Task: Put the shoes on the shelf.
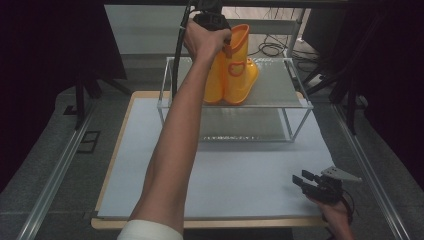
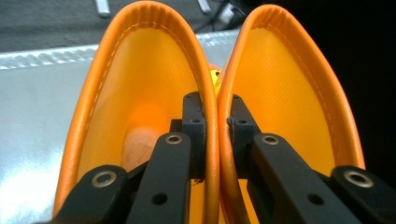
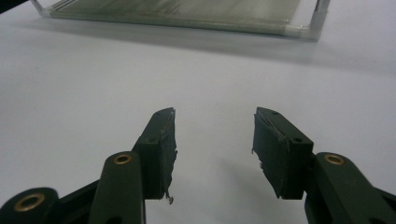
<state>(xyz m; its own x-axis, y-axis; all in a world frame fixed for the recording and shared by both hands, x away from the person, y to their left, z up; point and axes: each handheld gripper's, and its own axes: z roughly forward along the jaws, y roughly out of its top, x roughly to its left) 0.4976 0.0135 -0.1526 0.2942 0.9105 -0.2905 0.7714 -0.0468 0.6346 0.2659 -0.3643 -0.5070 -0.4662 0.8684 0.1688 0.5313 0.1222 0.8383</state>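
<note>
We hold the left tongs (image 2: pixel 212 116) clamped on the adjoining rims of both orange boots (image 1: pixel 231 70) on the shelf (image 1: pixel 280 90); right tongs (image 3: pixel 215 140) stand apart above the desk (image 1: pixel 250 180).

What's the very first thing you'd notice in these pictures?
The bright orange boots, standing as a pair on the top shelf of the rack at the far side of the table. The left gripper pinches their two inner rims together, while the right gripper rests open near the table's front corner.

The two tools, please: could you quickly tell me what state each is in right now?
Left tool: shut on the adjoining cuffs of the orange boots.
Right tool: open, holding nothing, low over the table.
</note>
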